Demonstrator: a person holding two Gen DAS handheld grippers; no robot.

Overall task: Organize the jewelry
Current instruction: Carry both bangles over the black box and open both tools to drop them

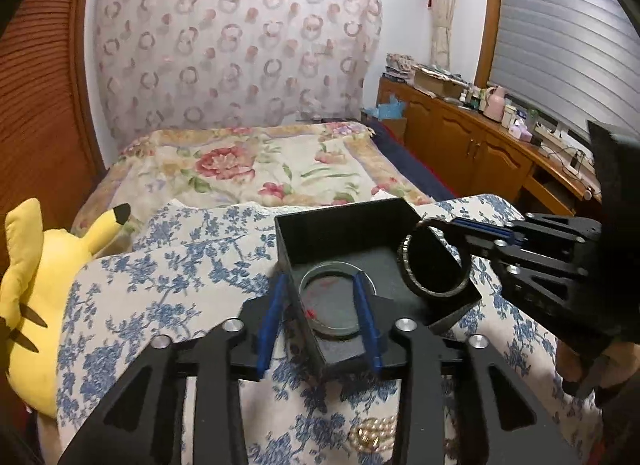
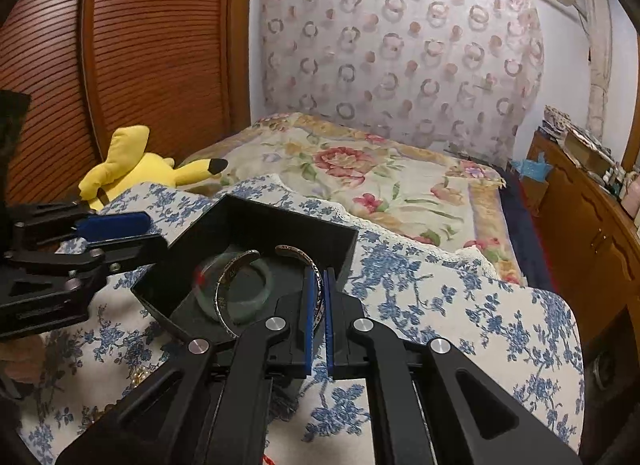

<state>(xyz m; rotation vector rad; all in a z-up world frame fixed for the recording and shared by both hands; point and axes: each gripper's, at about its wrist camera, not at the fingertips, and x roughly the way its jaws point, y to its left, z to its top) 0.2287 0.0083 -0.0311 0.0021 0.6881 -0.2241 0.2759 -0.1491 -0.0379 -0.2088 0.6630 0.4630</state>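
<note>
The bed [image 1: 248,169] fills the upper middle of both views, and the soft blue-flowered cushion [image 1: 168,285] in front of it is my first worry: the black box [image 1: 344,225] sits on it at the centre of the left view, and any push could tip or slide it. My left gripper [image 1: 320,321] is spread wide at the box's near corner, one finger outside the wall and one over the inside, grasping nothing; if I close or nudge here I judge the box could skid. My right gripper [image 2: 319,305] is clenched on the silver cuff [image 2: 240,289], which hangs over the box's right side, lower centre in the right view. The cuff is an open band pinched by its thin edge, so it may swivel or slip out and land on the cushion rather than in the box. Beneath it lies the green bangle [image 1: 338,301] on the box floor; dropping the cuff from height could knock it. Pearls [image 1: 372,433] wait at the bottom of the left view.
</note>
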